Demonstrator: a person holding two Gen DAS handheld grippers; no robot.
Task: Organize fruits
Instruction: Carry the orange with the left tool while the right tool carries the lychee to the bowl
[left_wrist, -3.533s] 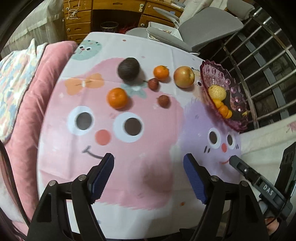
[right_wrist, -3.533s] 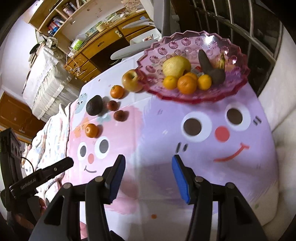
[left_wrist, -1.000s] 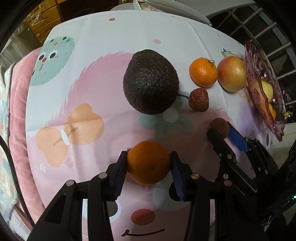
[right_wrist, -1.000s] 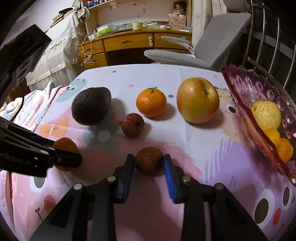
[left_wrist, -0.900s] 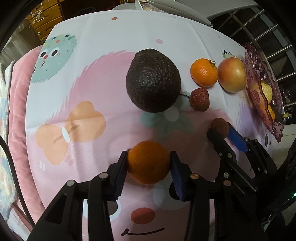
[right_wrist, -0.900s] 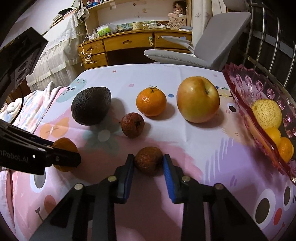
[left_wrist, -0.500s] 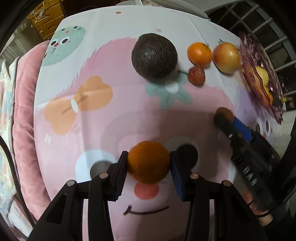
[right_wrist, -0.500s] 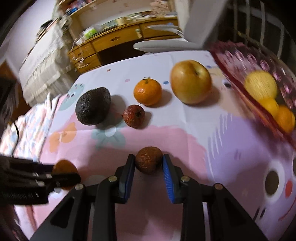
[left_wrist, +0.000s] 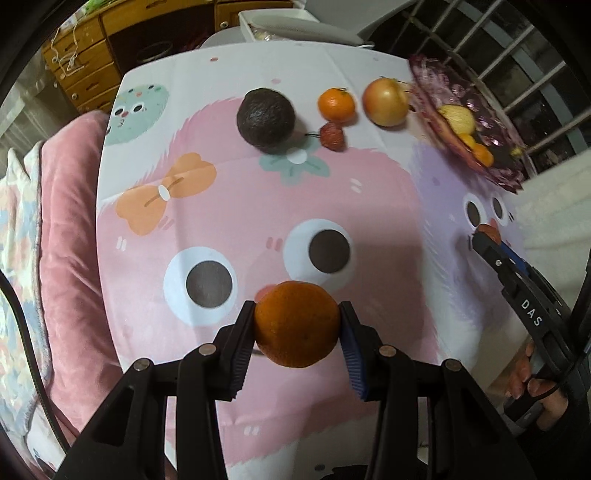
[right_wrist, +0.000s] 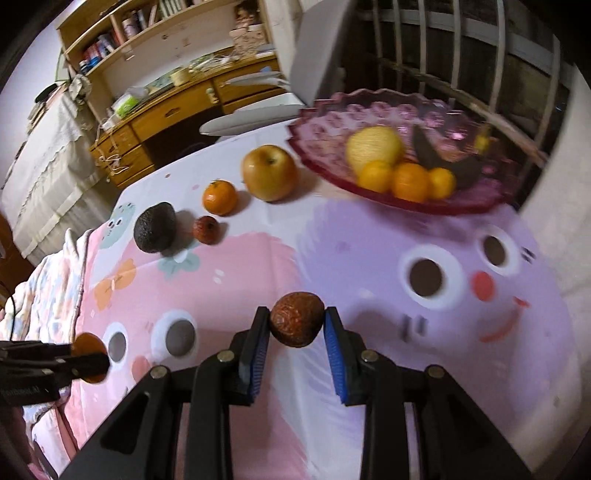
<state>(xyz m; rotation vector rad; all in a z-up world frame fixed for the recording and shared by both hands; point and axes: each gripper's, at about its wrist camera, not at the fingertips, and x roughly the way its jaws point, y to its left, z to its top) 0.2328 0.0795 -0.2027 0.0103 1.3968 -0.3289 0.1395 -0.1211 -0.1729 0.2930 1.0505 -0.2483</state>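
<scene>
My left gripper (left_wrist: 297, 328) is shut on an orange (left_wrist: 297, 329) and holds it above the cartoon tablecloth. My right gripper (right_wrist: 296, 325) is shut on a brown lychee (right_wrist: 296, 324), also lifted off the cloth; it shows at the right edge of the left wrist view (left_wrist: 489, 232). On the cloth lie an avocado (right_wrist: 154, 227), a red lychee (right_wrist: 206, 229), a small orange (right_wrist: 219, 197) and an apple (right_wrist: 269, 172). The pink glass fruit bowl (right_wrist: 332, 122) holds a pear, several small oranges and a dark banana.
A pink cushion (left_wrist: 70, 229) lies along the table's left side. A grey chair (right_wrist: 314, 48) and a wooden desk (right_wrist: 177, 107) stand behind the table. A metal railing (right_wrist: 480, 55) runs behind the bowl.
Both grippers have lifted and drawn back from the fruit row, the left carrying the orange, the right carrying the brown lychee. The right view has swung toward the bowl.
</scene>
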